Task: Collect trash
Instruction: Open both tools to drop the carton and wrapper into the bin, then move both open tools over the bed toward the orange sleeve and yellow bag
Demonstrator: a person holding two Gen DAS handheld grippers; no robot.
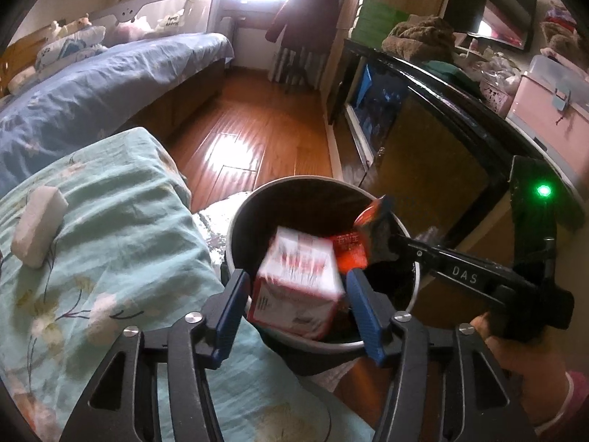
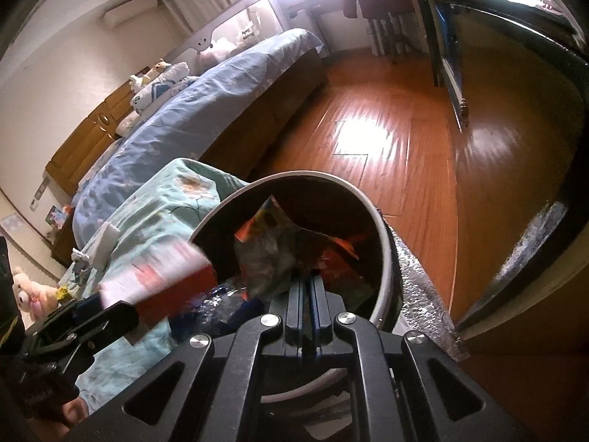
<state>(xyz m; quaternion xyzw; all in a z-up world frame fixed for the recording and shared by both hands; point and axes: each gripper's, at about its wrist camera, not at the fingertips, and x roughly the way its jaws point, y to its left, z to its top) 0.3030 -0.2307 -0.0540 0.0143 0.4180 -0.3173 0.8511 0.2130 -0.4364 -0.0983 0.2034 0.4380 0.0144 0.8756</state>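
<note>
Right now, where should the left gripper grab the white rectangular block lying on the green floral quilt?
Span the white rectangular block across its narrow width, mid-length, coming down from above with the left gripper: it lies flat on the green floral quilt, long sides exposed.

Motion blurs the red-and-white carton (image 1: 298,280), its print unreadable.

A blurred red-and-white carton (image 1: 299,283) tilts over the round trash bin (image 1: 235,221) holding wrappers (image 2: 272,250).
</note>
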